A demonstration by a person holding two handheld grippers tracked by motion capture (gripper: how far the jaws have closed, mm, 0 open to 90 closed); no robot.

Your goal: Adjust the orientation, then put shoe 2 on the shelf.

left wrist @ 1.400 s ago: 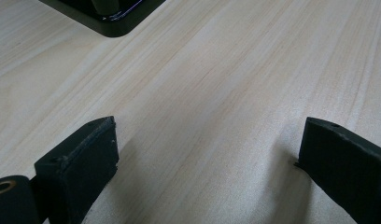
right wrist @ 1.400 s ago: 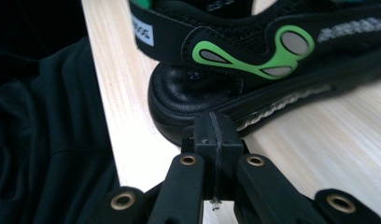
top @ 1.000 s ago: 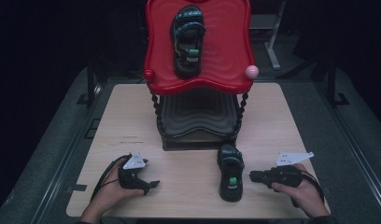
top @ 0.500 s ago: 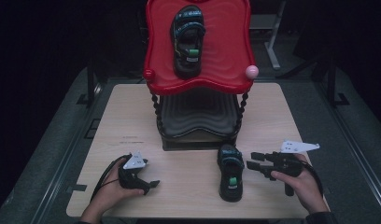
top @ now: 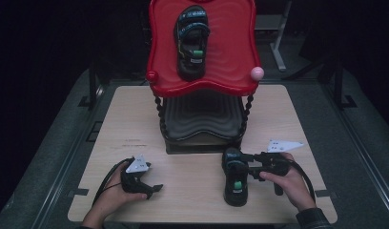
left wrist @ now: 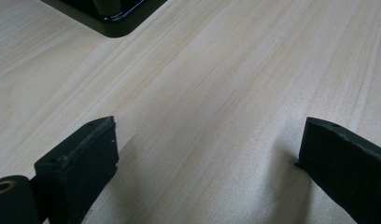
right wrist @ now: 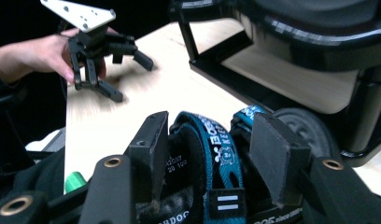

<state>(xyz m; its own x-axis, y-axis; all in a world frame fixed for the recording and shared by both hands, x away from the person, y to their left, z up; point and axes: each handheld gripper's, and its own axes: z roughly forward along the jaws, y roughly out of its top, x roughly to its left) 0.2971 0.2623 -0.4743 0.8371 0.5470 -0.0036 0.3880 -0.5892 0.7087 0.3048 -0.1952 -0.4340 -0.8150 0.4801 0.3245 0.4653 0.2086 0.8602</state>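
Observation:
A black sandal with teal straps (top: 235, 183) lies on the wooden table (top: 135, 124), in front of the stand. My right gripper (top: 241, 161) reaches in from the right at its heel end. In the right gripper view that gripper (right wrist: 207, 154) is open, one jaw on each side of the sandal's teal strap (right wrist: 212, 140). A second, matching sandal (top: 191, 40) lies on the stand's red top tray (top: 230, 57). My left gripper (top: 154, 189) rests near the table's front left, and in its own view it (left wrist: 207, 154) stands wide open over bare wood.
The two-tier stand has a black lower tray (top: 202, 119) on twisted posts, with a pink knob (top: 256, 73) and a red knob (top: 151, 76) at the top tray's front corners. Its black base (left wrist: 114, 14) lies ahead of my left gripper. Dark floor surrounds the table.
My right gripper has moved left across the table to the sandal, and its jaws now straddle the strap. The left gripper has stayed put.

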